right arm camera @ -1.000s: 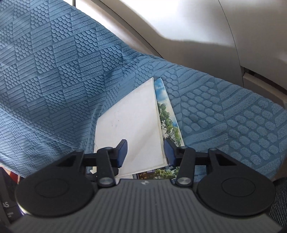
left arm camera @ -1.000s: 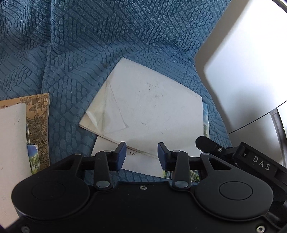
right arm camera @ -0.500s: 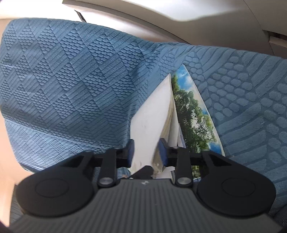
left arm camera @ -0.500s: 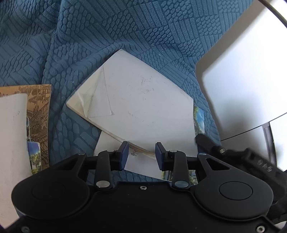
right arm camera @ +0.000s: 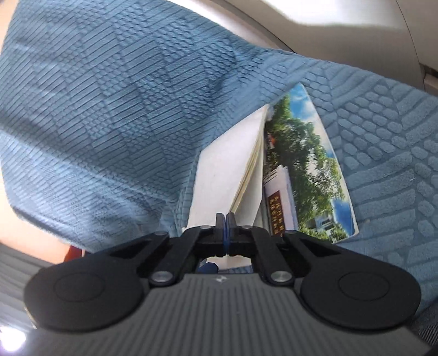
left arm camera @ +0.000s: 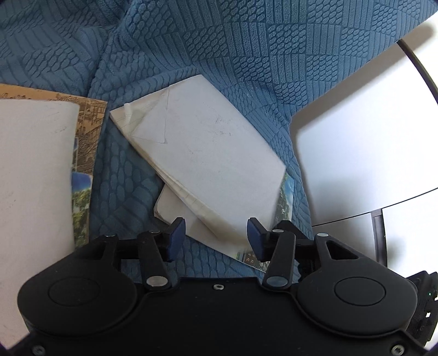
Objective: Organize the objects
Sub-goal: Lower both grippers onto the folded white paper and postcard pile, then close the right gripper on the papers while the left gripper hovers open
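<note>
A white booklet [left arm camera: 208,153] with a folded corner lies on a blue textured blanket [left arm camera: 246,49], on top of a second white booklet and a photo-covered one [left arm camera: 286,197]. My left gripper [left arm camera: 216,237] is open just above the stack's near edge, touching nothing. In the right wrist view my right gripper [right arm camera: 225,220] is shut on the edge of the white booklet [right arm camera: 219,169], lifting its pages off the photo-covered booklet [right arm camera: 303,175] with trees and sky.
At the left lies another white booklet [left arm camera: 32,169] over a brown illustrated one [left arm camera: 90,123] and a photo cover. A white smooth surface [left arm camera: 369,137] borders the blanket on the right. A pale curved wall [right arm camera: 342,24] runs behind the blanket.
My right gripper closed on the white booklet's edge and tilted it up. My left gripper opened wider and the view shifted, bringing the left stack closer.
</note>
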`<state>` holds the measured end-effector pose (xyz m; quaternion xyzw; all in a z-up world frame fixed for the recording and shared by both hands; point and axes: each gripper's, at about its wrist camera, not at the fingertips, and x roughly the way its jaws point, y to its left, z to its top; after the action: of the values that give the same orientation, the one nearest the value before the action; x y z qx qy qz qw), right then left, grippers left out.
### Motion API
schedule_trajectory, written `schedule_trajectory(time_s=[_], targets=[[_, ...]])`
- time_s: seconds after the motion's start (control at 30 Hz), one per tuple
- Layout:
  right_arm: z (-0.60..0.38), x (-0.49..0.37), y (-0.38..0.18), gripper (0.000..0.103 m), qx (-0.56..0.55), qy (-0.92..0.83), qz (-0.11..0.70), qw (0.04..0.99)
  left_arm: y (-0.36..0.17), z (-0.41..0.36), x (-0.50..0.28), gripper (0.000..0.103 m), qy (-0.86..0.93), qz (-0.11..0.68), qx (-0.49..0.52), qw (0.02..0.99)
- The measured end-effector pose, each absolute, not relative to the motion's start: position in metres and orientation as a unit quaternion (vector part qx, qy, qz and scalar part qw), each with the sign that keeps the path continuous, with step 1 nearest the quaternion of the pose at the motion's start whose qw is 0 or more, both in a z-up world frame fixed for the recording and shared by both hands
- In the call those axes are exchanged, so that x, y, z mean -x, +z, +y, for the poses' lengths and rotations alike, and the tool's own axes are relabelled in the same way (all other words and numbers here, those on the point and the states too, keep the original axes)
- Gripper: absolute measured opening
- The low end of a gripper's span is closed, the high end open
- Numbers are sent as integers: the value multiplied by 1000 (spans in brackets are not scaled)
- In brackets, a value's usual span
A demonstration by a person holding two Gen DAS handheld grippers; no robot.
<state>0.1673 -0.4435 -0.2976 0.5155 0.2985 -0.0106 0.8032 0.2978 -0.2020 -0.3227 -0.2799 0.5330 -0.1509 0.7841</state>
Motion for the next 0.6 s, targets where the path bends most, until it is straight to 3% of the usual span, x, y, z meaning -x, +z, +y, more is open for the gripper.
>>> schedule_trajectory(time_s=[0.33, 0.47, 0.53, 0.57, 0.6], targets=[[-441, -150, -275, 4, -469, -60, 281, 835, -311, -197, -280, 52, -179, 527, 304, 773], [-458, -163, -284, 9, -458, -84, 289, 836, -304, -203, -277, 52, -175, 517, 284, 789], [-465, -172, -291, 28, -451, -83, 296, 838, -305, -206, -278, 50, -170, 515, 281, 792], [-468, -176, -293, 47, -442, -82, 295, 843, -306, -207, -280, 47, -168, 515, 280, 793], [-471, -179, -294, 55, -432, -84, 290, 850, -306, -209, -281, 44, -166, 514, 278, 794]])
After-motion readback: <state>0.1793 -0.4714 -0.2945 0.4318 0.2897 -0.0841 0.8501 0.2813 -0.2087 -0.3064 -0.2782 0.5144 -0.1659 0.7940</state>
